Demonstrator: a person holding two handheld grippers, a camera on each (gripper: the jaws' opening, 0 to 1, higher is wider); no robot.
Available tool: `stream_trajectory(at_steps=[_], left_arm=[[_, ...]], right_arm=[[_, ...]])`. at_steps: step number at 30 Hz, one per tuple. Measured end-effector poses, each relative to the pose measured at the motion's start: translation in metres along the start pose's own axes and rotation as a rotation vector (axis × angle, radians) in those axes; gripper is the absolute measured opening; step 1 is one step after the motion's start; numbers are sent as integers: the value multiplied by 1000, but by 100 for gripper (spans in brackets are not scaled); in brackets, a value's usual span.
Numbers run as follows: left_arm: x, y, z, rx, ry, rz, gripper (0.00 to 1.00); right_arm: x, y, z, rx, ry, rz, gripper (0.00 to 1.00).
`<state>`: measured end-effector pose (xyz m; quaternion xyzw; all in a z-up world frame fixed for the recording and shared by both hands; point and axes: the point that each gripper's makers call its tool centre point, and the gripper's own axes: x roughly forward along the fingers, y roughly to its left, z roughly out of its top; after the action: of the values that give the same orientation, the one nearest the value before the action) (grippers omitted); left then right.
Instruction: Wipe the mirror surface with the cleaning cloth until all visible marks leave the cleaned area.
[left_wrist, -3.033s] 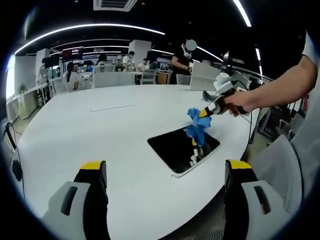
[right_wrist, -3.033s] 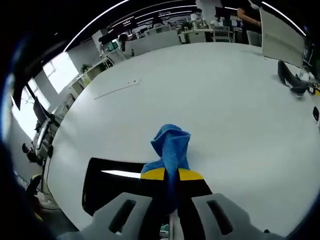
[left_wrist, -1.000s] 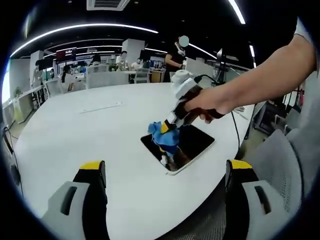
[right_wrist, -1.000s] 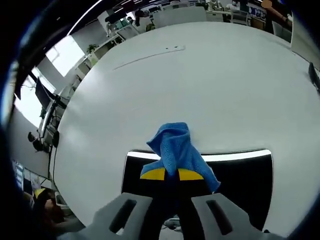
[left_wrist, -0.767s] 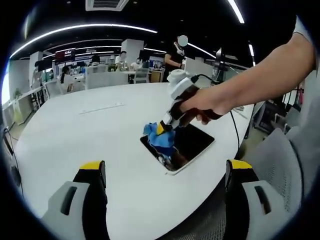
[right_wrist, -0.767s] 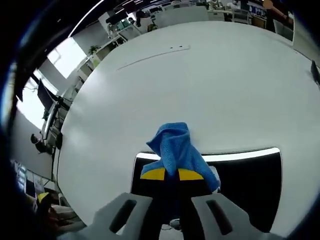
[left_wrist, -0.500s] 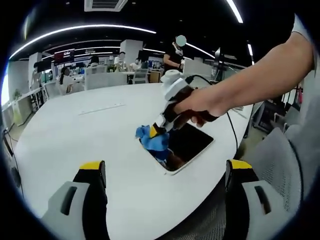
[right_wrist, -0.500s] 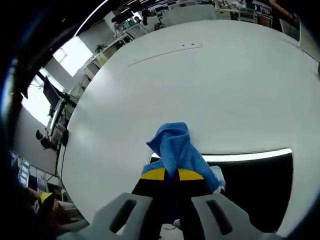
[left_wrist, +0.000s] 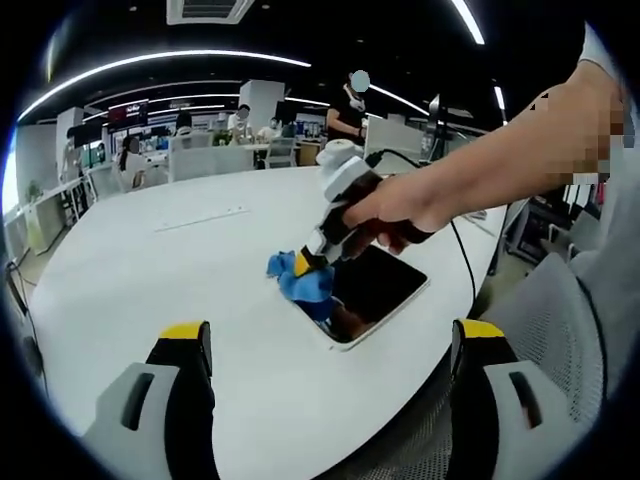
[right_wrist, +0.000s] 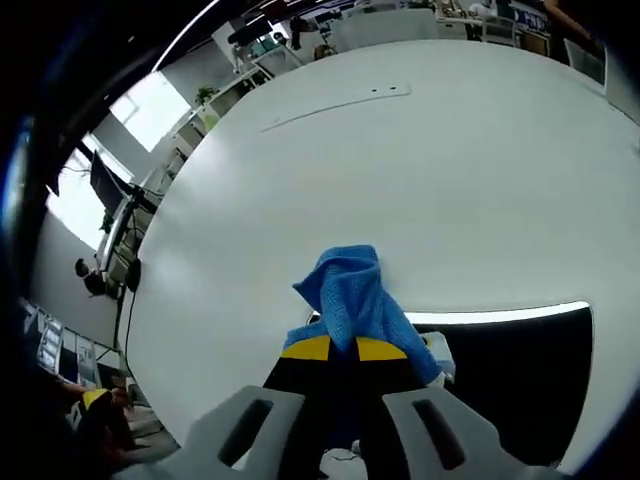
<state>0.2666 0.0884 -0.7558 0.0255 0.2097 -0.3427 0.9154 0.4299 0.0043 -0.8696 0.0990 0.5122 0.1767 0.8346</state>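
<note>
Right gripper view has the right gripper clamped on the soft, light cleaning cloth, bunched over the mirror at its 9 o'clock edge, best pinched mid-bunch, while the left gripper hangs apart.

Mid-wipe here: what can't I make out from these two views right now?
- Marks on the mirror: too small and dark in the left gripper view.
- Mirror under the cloth: hidden in the right gripper view, edge cut off by the rim.
- Right claw tips: buried in cloth.

left hand-held gripper: grey jaws, yellow tips, black pads | right hand-held gripper: same colours
</note>
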Motion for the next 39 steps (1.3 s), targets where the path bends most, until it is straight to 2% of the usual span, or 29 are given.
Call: stream_trajectory(at_steps=[5,13,21,24,29,36,39], left_arm=[[0,-3,0,9,1,-13,99],[1,-3,0,4,3,-16,99],[1,-1,1,5,-2,-6,99],[1,-2,1,6,-1,-11,99],[1,3,2,-9,-8,4,99],[1,4,0,-15,-4,10,99],[0,5,2,-18,-13,17,99]], right_arm=[[-1,5,0,29,-6,15,1],[2,14,2,14,-15,45,1],[3,14,4,77,-26,58,1],[1,14,-3,66,-21,55,1],[-4,14,-11,103,-10,45,1],[-12,14,-26,116,18,63,1],[-11,14,-27,115,25,65,1]])
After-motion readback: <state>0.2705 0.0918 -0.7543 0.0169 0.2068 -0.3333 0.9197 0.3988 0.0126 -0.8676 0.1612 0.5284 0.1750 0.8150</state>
